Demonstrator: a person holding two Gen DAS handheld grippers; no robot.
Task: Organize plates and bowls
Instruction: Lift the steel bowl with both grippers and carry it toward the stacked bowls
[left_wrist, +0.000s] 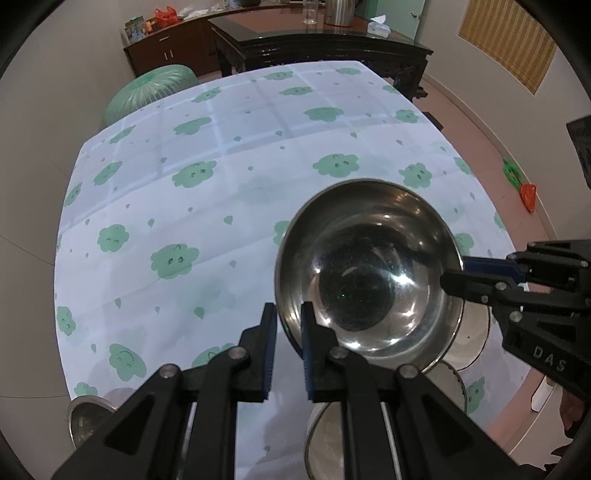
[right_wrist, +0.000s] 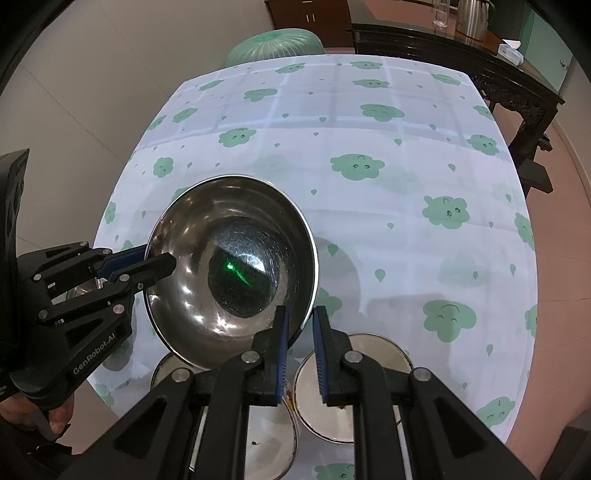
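A round table (left_wrist: 229, 206) is wearing a pale blue cloth printed with green smiling clouds and small drops, and above its near edge a polished stainless-steel bowl (left_wrist: 369, 273) is hanging tilted, its mirrored hollow facing the cameras. Two grippers are sharing it: the left gripper (left_wrist: 288, 321) is clamping the rim on one side, one blue ribbed pad inside the wall and one outside, while the right gripper (right_wrist: 299, 325) is pinching the opposite rim the same way, so both sets of jaws are standing nearly together on thin metal. Beneath the bowl, two white round enamel plates (right_wrist: 369, 369) with dark rims are lying side by side on the cloth, partly hidden by the bowl and the black finger frames. A second steel bowl (left_wrist: 86, 415) is sitting at the table's near left edge. Beyond the table, a green ribbed plastic stool (left_wrist: 155, 88), a dark glossy wooden table (left_wrist: 332, 40) bearing one clear glass (left_wrist: 310, 13), a metal kettle (left_wrist: 340, 11) and a tissue box (left_wrist: 378, 26) are crowding the far wall.
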